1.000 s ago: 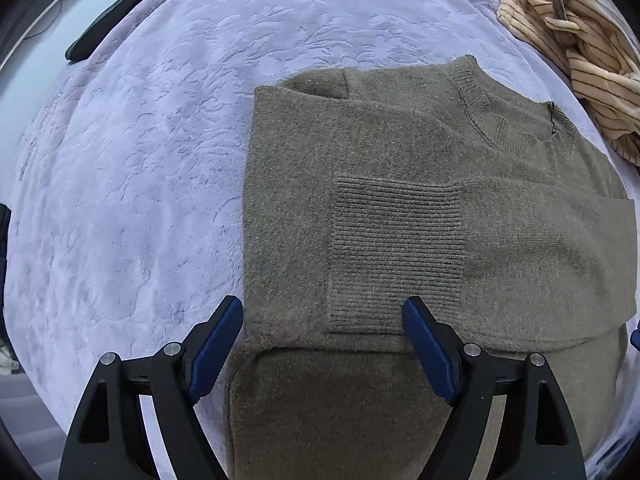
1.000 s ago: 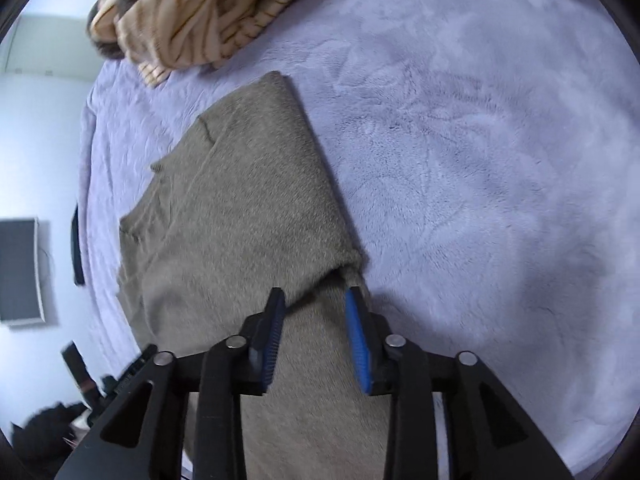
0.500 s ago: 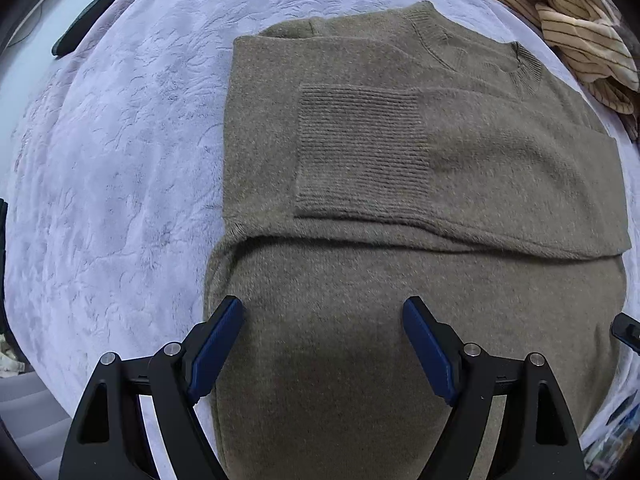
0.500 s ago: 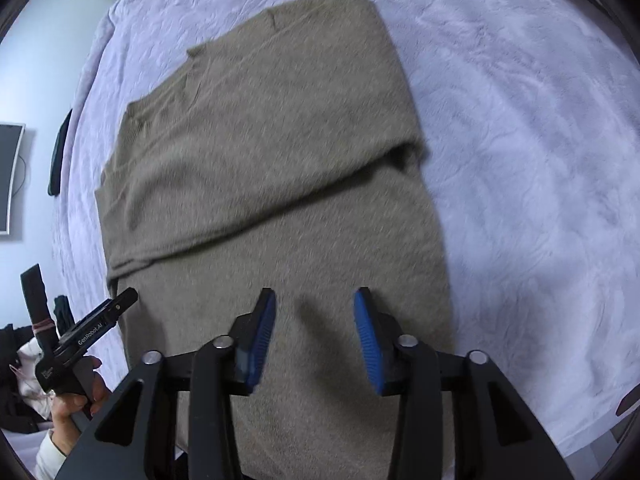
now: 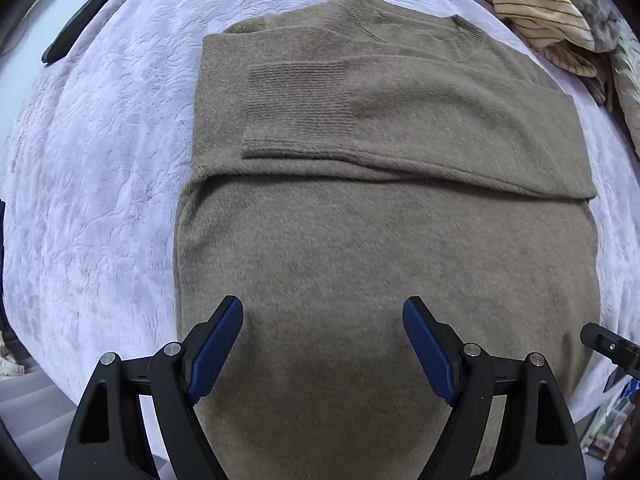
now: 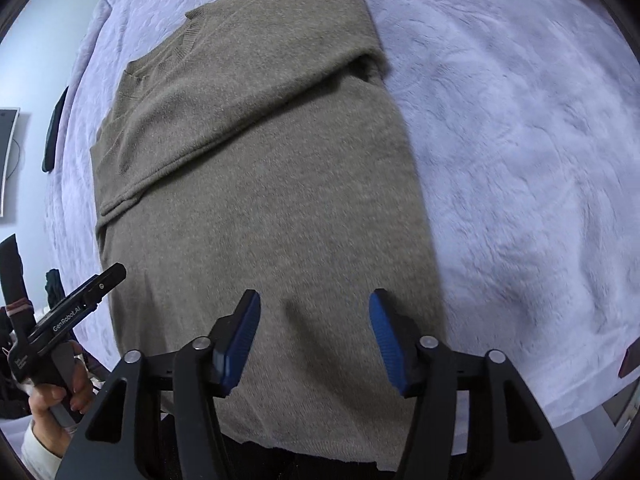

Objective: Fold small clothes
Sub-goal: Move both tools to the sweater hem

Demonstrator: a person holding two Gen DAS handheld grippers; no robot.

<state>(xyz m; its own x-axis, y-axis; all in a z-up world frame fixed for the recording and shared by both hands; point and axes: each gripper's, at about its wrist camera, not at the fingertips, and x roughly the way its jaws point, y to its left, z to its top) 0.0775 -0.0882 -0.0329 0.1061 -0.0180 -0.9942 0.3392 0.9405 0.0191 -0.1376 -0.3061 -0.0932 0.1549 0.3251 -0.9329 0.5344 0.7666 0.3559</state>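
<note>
An olive-brown knit sweater (image 5: 380,208) lies flat on the lavender plush bedspread (image 5: 100,168), both sleeves folded across its chest, ribbed cuff (image 5: 296,108) on top. It also shows in the right wrist view (image 6: 260,184). My left gripper (image 5: 323,344) is open and empty above the sweater's lower body. My right gripper (image 6: 314,334) is open and empty above the lower body near the hem. The left gripper also shows at the left edge of the right wrist view (image 6: 76,312), held in a hand.
A crumpled cream striped garment (image 5: 536,4) lies at the far right of the bed. A dark flat object (image 5: 84,28) lies at the far left edge of the bedspread. The bed's near edge runs just behind the sweater hem (image 6: 320,452).
Both grippers have pulled back from the folded sleeves toward the hem. The right gripper's jaws have opened wider. The left jaws stay open.
</note>
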